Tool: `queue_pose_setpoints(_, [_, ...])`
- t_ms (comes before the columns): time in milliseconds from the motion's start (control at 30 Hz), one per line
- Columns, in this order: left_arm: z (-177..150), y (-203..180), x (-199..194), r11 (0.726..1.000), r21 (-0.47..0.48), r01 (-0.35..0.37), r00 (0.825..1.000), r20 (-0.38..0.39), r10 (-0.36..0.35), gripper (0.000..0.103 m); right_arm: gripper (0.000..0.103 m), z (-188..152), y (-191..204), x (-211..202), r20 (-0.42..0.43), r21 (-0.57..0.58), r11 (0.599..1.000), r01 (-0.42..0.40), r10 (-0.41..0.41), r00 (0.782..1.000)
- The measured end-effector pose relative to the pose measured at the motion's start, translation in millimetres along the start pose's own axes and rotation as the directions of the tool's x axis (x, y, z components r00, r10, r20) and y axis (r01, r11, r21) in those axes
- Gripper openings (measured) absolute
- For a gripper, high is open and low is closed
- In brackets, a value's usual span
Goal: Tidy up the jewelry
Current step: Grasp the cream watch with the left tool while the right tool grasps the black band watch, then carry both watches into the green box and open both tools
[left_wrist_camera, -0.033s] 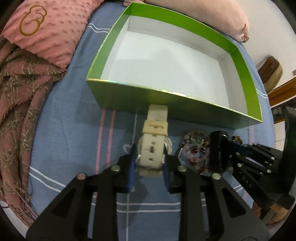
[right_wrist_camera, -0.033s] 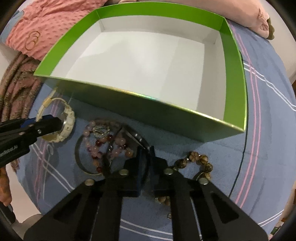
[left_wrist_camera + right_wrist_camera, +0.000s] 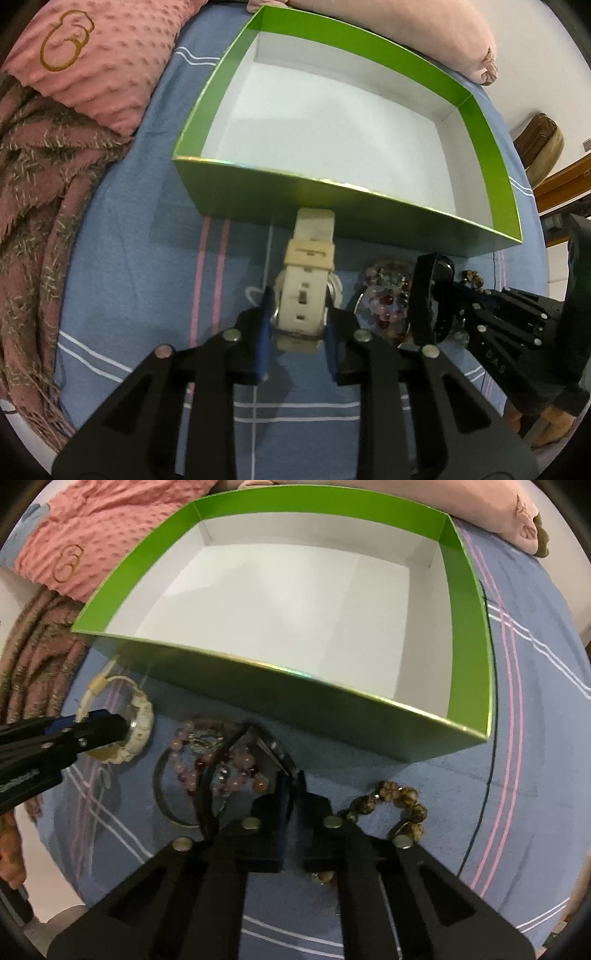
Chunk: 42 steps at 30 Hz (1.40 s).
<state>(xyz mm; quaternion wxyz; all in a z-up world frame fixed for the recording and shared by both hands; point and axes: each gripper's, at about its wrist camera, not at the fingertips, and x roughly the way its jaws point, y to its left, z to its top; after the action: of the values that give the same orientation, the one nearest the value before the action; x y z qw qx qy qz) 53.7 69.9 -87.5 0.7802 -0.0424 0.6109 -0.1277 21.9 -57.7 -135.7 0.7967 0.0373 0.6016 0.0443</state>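
A green box (image 3: 258, 192) with a white, empty inside stands on the blue bedspread; it also shows in the right wrist view (image 3: 332, 716). My left gripper (image 3: 297, 325) is shut on a cream watch (image 3: 304, 295), just in front of the box wall; the watch also shows in the right wrist view (image 3: 138, 720). My right gripper (image 3: 293, 794) is shut on a black watch (image 3: 273, 753), seen in the left wrist view (image 3: 424, 295) held on edge above the bedspread. Pink bead bracelets (image 3: 221, 771) and a thin metal bangle (image 3: 160, 794) lie under it. A brown bead bracelet (image 3: 402, 801) lies to its right.
A pink pillow (image 3: 99, 55) and a brown fringed blanket (image 3: 33, 184) lie left of the box. Another pink pillow (image 3: 424, 33) lies behind the box. The bedspread edge (image 3: 48, 867) is at the lower left of the right wrist view.
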Motion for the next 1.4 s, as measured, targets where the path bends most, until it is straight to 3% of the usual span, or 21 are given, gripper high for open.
queue_pose_setpoints(433, [-1.4, 12.6, -46.0, 1.0, -0.005, 0.024, 0.996, 0.083, -0.024, 0.024, 0.003, -20.8, 2.7, -39.1, 0.053, -0.029, 0.999, -0.025, 0.026, 0.998])
queue_pose_setpoints(533, [1.6, 11.9, -64.1, 0.999, -0.003, 0.054, 0.993, 0.106, -0.053, 0.024, 0.003, -22.4, 4.3, -48.5, 0.06, -0.022, 0.997, -0.073, 0.074, 0.995])
queue_pose_setpoints(633, [16.8, 5.3, -87.0, 0.997, 0.027, 0.071, 0.985, 0.154, -0.074, 0.024, 0.003, -8.9, 4.5, -72.7, 0.123, -0.017, 0.994, -0.107, 0.109, 0.986])
queue_pose_setpoints(733, [41.4, -4.3, -95.8, 0.995, 0.058, 0.078, 0.978, 0.189, -0.087, 0.024, 0.003, 14.3, -0.3, -90.7, 0.202, -0.022, 0.996, -0.082, 0.085, 0.976])
queue_pose_setpoints(833, [72.1, -19.1, -84.4, 0.994, 0.091, 0.068, 0.975, 0.205, -0.086, 0.024, 0.003, 39.3, -11.6, -85.5, 0.239, 0.001, 1.0, -0.031, 0.03, 0.971])
queue_pose_setpoints(967, [105.9, -28.7, -46.4, 0.994, 0.093, 0.05, 0.985, 0.162, -0.064, 0.024, 0.003, 66.7, -28.9, -52.4, 0.2, 0.044, 0.999, 0.021, -0.03, 0.979])
queue_pose_setpoints(1233, [125.5, -28.8, 13.5, 0.995, 0.078, 0.06, 0.996, 0.059, -0.064, 0.024, 0.003, 82.3, -35.3, -4.9, 0.112, 0.065, 0.997, 0.039, -0.046, 0.993])
queue_pose_setpoints(1400, [125.7, -28.3, 22.1, 0.995, 0.088, 0.052, 0.997, 0.044, -0.056, 0.024, 0.006, 82.5, -35.2, 2.7, 0.092, 0.054, 0.997, 0.051, -0.056, 0.994])
